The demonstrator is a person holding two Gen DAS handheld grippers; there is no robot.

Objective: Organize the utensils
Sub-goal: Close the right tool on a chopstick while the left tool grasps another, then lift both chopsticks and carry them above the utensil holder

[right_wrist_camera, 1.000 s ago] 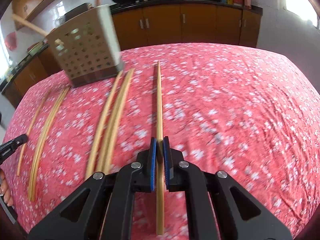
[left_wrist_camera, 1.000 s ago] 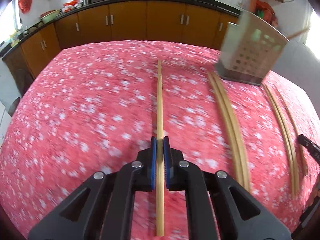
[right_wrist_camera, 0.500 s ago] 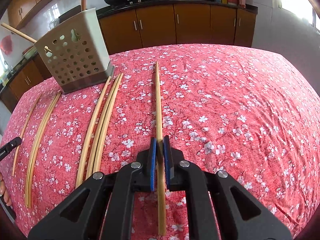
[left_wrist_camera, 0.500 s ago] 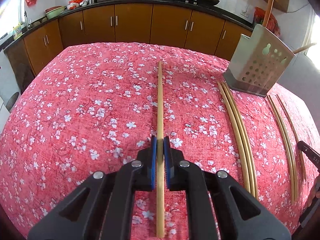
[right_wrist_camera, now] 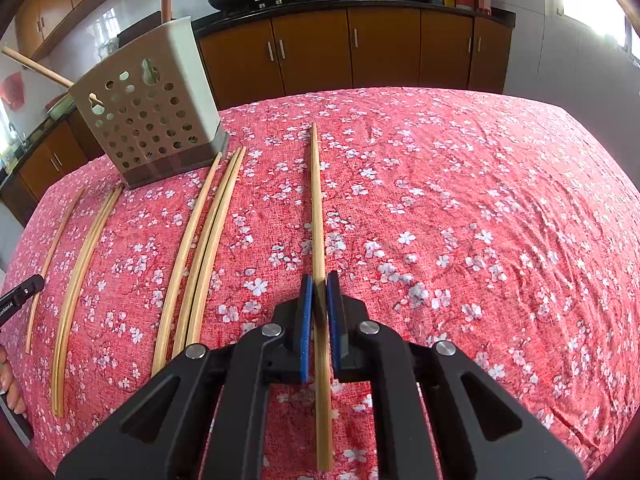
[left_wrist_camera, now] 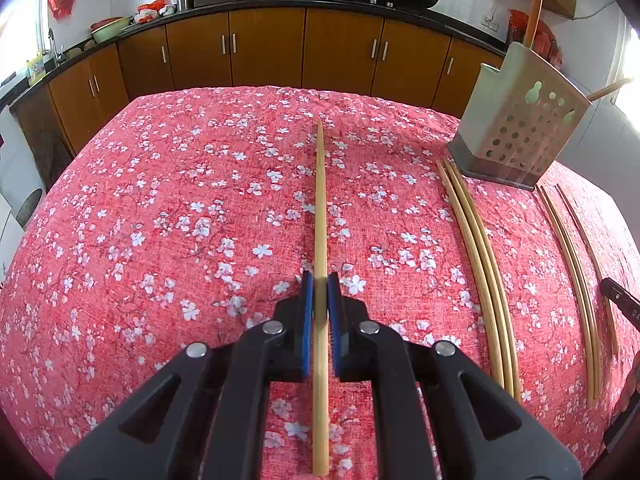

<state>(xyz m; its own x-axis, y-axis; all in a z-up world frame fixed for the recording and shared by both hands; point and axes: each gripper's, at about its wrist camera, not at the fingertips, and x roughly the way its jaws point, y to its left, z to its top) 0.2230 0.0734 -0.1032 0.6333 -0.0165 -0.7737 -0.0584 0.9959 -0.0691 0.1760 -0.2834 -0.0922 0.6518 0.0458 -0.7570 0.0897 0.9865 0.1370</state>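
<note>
My left gripper [left_wrist_camera: 320, 280] is shut on a bamboo chopstick [left_wrist_camera: 320, 208] that points straight ahead over the red floral tablecloth. My right gripper [right_wrist_camera: 319, 280] is shut on another bamboo chopstick [right_wrist_camera: 316, 200], also pointing ahead. A perforated beige utensil holder [left_wrist_camera: 520, 128] stands at the far right in the left wrist view and at the far left in the right wrist view [right_wrist_camera: 148, 112], with two sticks standing in it. Several loose chopsticks [right_wrist_camera: 200, 248] lie on the cloth in front of the holder; they also show in the left wrist view [left_wrist_camera: 480, 248].
The table [left_wrist_camera: 160, 200] is covered by a red cloth with white flowers. Brown kitchen cabinets [left_wrist_camera: 272, 52] with a black counter, woks and bottles run behind it. The tip of the other gripper [left_wrist_camera: 620, 300] shows at the right edge.
The views have steadied and both grippers have pulled back a little from the holder. Both chopsticks stay gripped.
</note>
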